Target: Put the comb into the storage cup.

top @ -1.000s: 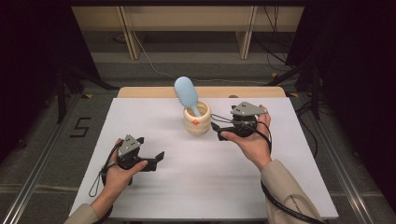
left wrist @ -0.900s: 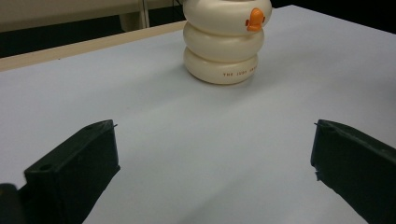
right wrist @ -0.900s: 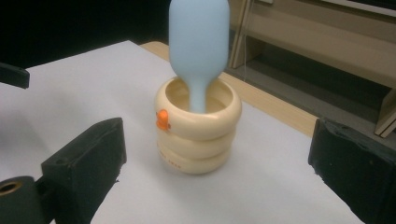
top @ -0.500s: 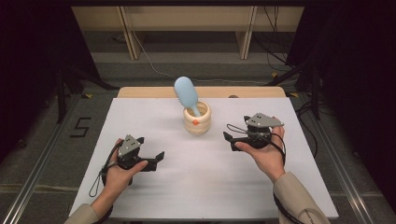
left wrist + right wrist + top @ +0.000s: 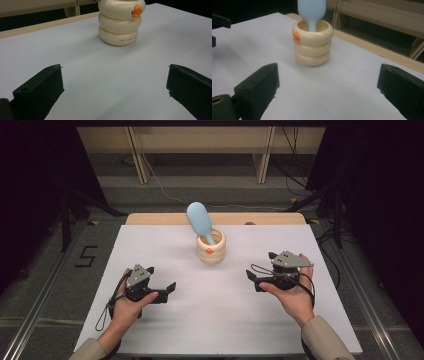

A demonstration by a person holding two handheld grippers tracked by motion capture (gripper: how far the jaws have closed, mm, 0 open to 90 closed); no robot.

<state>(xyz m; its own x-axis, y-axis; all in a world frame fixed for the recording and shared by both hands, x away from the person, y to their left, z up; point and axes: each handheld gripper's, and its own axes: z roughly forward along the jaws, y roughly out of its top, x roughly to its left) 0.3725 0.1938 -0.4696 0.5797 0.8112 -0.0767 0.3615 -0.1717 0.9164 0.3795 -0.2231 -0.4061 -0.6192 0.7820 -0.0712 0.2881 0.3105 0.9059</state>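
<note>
Two claws, one cup, one brush. The left claw [image 5: 167, 290] rests on the white bench [image 5: 210, 320], jaws spread wide and empty. At the middle toward the far edge stands one cream ringed cup [image 5: 210, 247], a single light-blue hairbrush [image 5: 199, 220] leaning upright in it. The right claw [image 5: 254, 279], likewise released and empty, sits well apart from the cup, bare bench between.
</note>
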